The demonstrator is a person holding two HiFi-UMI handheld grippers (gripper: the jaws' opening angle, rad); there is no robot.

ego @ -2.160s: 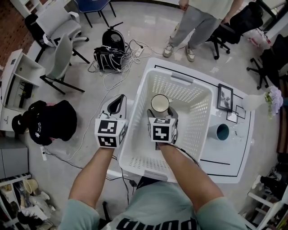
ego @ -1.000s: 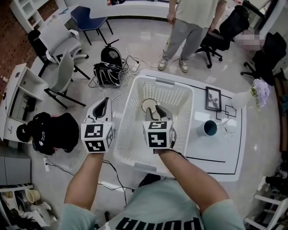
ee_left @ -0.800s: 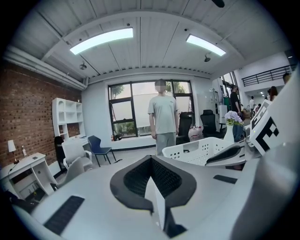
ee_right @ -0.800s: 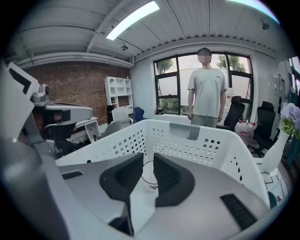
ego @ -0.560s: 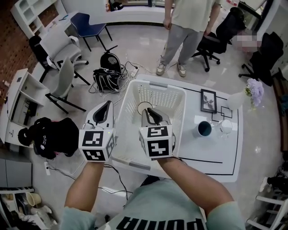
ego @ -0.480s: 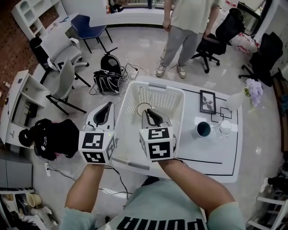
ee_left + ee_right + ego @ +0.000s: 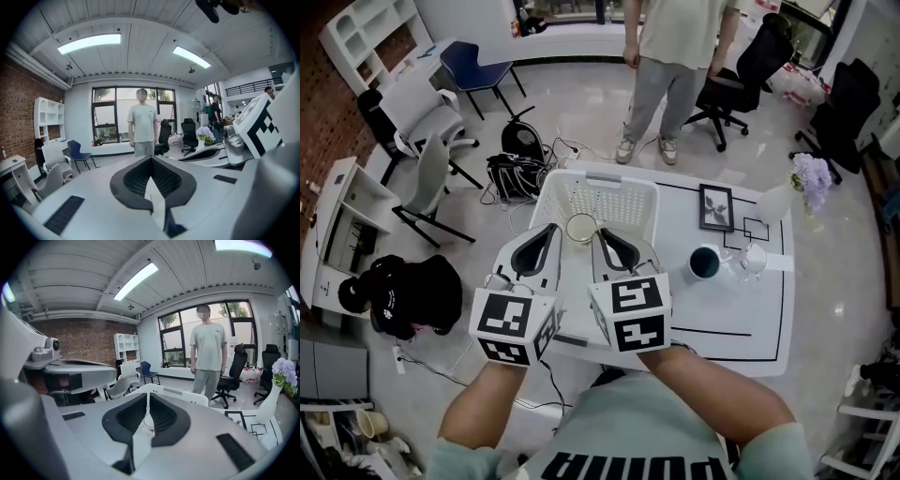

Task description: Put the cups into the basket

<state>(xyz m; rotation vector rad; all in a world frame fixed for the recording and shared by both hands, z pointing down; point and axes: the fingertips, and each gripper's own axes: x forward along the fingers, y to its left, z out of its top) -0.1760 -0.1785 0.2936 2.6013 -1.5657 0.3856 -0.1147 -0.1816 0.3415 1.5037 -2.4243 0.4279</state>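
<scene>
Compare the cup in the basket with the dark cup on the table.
The pale cup is cream, the dark cup teal. The pale cup sits inside the white basket; the dark cup stands on the table beside a clear glass. Both show open mouths from above.

My head camera looks steeply down from high above the counter (image 7: 769,314). The cameras on my left hand-held gripper (image 7: 548,232) and right hand-held gripper (image 7: 602,236) sit just behind the jaws, facing almost level across the room. All three show the standing person (image 7: 675,56).
</scene>
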